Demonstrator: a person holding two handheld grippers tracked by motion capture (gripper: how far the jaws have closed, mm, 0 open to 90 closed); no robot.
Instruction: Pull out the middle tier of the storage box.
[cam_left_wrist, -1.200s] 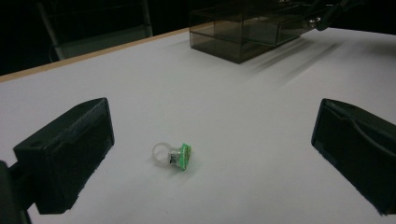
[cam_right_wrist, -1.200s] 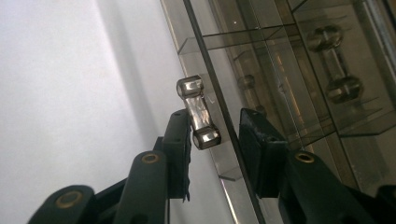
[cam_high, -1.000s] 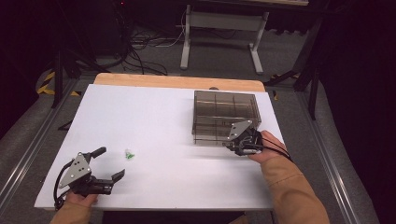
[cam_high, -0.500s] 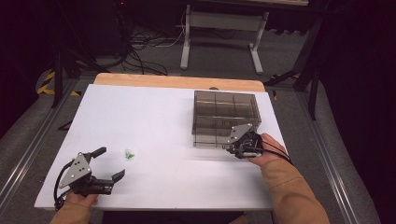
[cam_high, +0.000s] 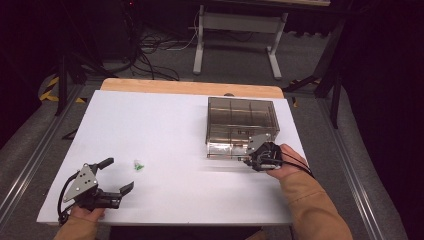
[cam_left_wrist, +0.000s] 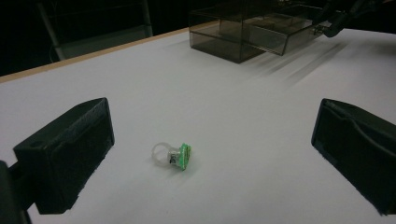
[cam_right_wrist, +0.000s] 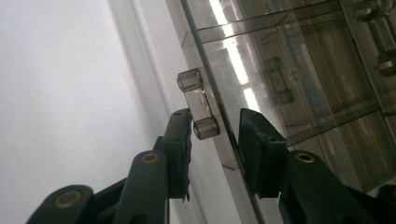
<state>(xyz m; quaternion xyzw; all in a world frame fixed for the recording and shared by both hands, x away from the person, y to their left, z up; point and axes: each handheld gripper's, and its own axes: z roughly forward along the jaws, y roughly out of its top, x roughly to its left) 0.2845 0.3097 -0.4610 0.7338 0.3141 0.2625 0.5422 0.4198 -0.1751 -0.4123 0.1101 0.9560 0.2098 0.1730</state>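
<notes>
A small clear ring with a green top (cam_high: 138, 165) lies on the white table (cam_high: 170, 120) at the front left. My left gripper (cam_high: 118, 174) rests just in front of it, open, and the ring (cam_left_wrist: 173, 156) sits ahead of its wide-apart jaws. A smoky transparent drawer box (cam_high: 242, 117) stands at the right, its lower drawer pulled out a little. My right gripper (cam_high: 251, 154) is at that drawer's front. Its jaws pinch the drawer handle (cam_right_wrist: 196, 105) together with the clear front panel, one pad on each side.
The table's far edge shows a wooden strip (cam_high: 190, 87). Beyond it stand a metal frame (cam_high: 235, 45) and cables on the floor. The box (cam_left_wrist: 243, 32) is far across the table from my left gripper, with bare white surface between.
</notes>
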